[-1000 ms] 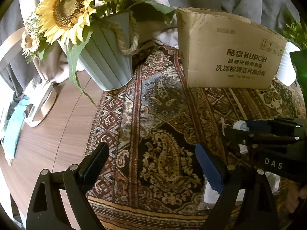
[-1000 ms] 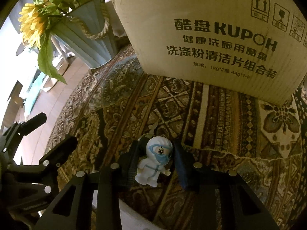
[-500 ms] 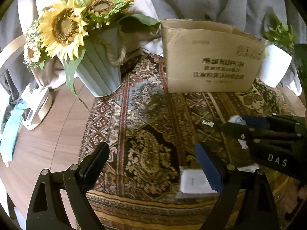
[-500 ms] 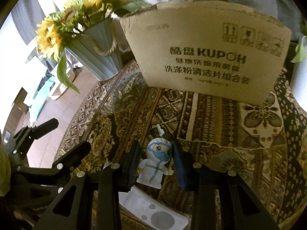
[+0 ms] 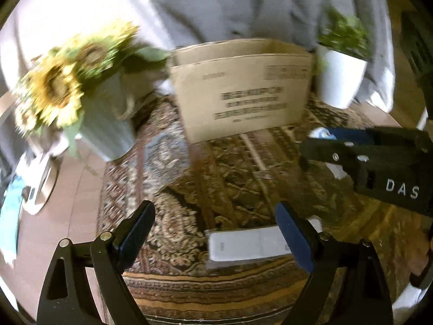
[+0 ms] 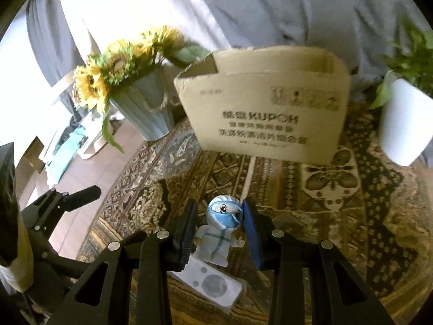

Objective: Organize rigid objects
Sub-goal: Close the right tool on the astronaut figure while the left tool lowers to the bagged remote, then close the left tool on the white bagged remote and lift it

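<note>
My right gripper (image 6: 220, 214) is shut on a small white figurine with a blue mask (image 6: 222, 224) and holds it above the patterned rug, in front of the open cardboard box (image 6: 266, 113). It also shows in the left wrist view (image 5: 319, 135) at the right. A flat white device (image 5: 247, 245) lies on the rug below; it shows in the right wrist view (image 6: 208, 284) under the figurine. My left gripper (image 5: 213, 227) is open and empty above the rug, with the white device near its right finger.
A pale vase of sunflowers (image 6: 143, 108) stands at the back left. A white pot with a green plant (image 6: 404, 124) stands at the back right. The patterned rug (image 5: 224, 173) covers a wooden table (image 5: 67, 203). Grey cloth hangs behind.
Both grippers have risen and drawn back from the box, so its open top now shows. The figurine has lifted with the right gripper. The white device has come into view below.
</note>
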